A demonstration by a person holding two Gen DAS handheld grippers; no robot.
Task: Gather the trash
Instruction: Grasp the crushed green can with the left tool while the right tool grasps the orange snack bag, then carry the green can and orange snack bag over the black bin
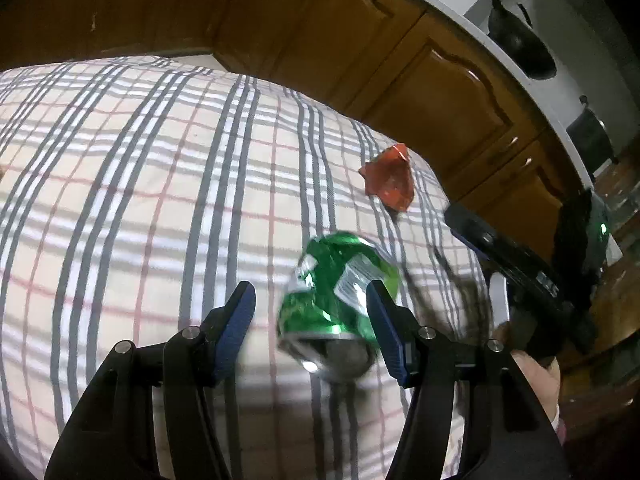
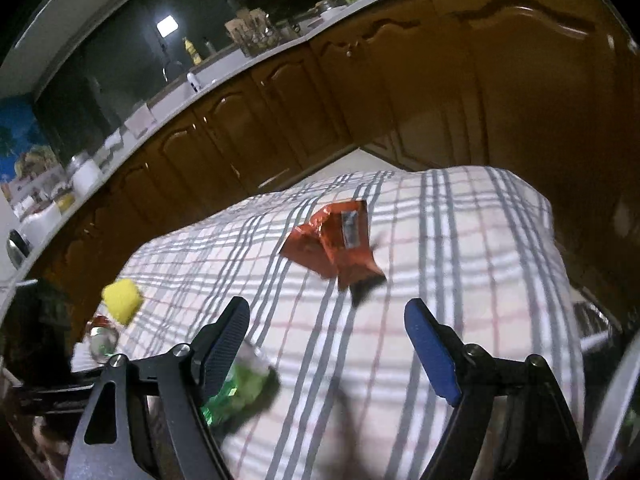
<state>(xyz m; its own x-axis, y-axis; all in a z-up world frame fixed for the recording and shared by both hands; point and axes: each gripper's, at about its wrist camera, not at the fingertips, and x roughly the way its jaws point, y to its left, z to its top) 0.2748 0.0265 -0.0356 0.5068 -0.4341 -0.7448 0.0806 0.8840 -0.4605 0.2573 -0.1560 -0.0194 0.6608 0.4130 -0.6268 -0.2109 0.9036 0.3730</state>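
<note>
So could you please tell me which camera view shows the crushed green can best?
The left wrist view: the crushed green can lies whole between the open jaws, dents and base visible, though blurred. The right wrist view catches only a green blur, partly hidden behind that gripper's left finger.

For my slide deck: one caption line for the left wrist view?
Open left gripper straddles a crushed green aluminium can on the plaid tablecloth; crumpled red wrapper beyond.

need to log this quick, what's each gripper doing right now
Left gripper: open, green can between its fingers, not clamped.
Right gripper: open, holding nothing; orange wrapper lies ahead.
</note>
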